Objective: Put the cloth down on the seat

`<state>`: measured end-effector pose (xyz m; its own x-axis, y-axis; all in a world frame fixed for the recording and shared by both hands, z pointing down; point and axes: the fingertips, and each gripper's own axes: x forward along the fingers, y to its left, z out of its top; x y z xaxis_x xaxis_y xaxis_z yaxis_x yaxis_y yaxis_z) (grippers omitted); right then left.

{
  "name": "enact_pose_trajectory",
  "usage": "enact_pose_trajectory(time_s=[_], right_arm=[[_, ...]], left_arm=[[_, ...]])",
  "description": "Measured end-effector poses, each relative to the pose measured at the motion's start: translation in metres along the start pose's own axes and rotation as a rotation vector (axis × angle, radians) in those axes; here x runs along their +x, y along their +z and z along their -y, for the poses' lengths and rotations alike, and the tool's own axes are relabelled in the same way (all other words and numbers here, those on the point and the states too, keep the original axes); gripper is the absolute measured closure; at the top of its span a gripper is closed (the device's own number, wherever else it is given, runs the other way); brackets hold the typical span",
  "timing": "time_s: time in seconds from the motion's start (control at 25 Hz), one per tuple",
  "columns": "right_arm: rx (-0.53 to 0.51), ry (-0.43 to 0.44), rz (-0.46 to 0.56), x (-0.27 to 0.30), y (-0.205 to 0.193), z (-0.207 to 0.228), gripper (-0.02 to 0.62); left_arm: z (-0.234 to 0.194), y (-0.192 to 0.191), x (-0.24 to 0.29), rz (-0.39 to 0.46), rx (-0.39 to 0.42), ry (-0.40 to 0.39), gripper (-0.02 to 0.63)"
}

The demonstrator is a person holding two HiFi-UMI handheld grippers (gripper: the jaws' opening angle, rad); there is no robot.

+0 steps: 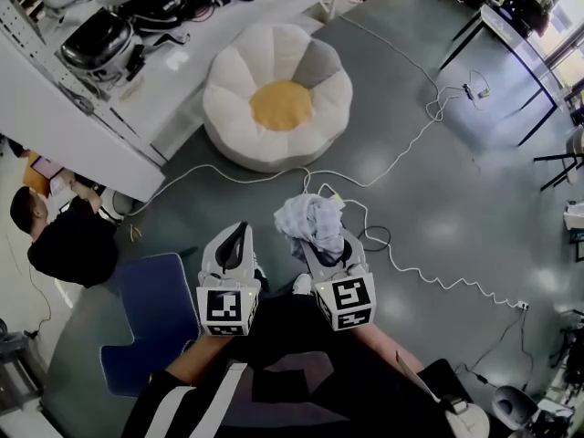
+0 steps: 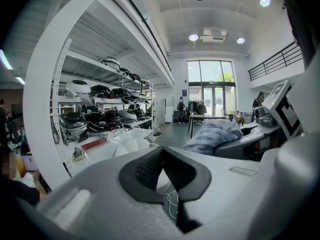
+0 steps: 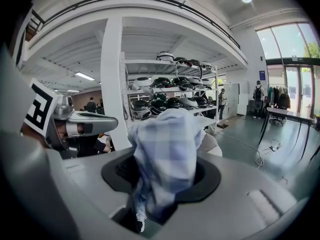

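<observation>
the right gripper (image 1: 317, 241) is clamped on the cloth (image 1: 310, 219), a pale checked bundle that bulges up out of its jaws. the cloth is held over the grey floor (image 1: 438, 208), well apart from the seat (image 1: 278, 94), a flower-shaped cushion. the left gripper (image 1: 235, 237) is just beside the right one, jaws closed together on nothing. a white cable (image 1: 399, 161) lies on the floor between the grippers and the seat.

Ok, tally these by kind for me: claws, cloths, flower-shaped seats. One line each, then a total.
Claws: 2, the left claw shut and empty, the right claw shut on the cloth
Cloths: 1, the checked cloth
Seats: 1, the flower-shaped seat on the floor
Total: 4
</observation>
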<state>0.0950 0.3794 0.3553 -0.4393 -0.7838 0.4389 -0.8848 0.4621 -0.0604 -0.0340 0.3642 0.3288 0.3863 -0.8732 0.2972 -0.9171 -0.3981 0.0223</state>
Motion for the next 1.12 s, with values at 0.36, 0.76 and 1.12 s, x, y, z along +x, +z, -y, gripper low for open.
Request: enact_pose_trajectory(time_s=[0.36, 0.76, 1.12], right_arm=[[0.010, -0.032, 0.007, 0.029, 0.025, -0.001, 0.405], [0.014, -0.072, -0.008, 0.078, 0.045, -0.005, 0.403], [0.005, -0.112, 0.014, 0.116, 0.076, -0.014, 0.403]], left_arm=[[-0.031, 0.011, 0.022, 0.006, 0.009, -0.023, 0.606], [-0.078, 0.018, 0.052, 0.023, -0.003, -0.053, 0.606], [-0.120, 0.034, 0.071, 0.054, -0.002, -0.078, 0.606]])
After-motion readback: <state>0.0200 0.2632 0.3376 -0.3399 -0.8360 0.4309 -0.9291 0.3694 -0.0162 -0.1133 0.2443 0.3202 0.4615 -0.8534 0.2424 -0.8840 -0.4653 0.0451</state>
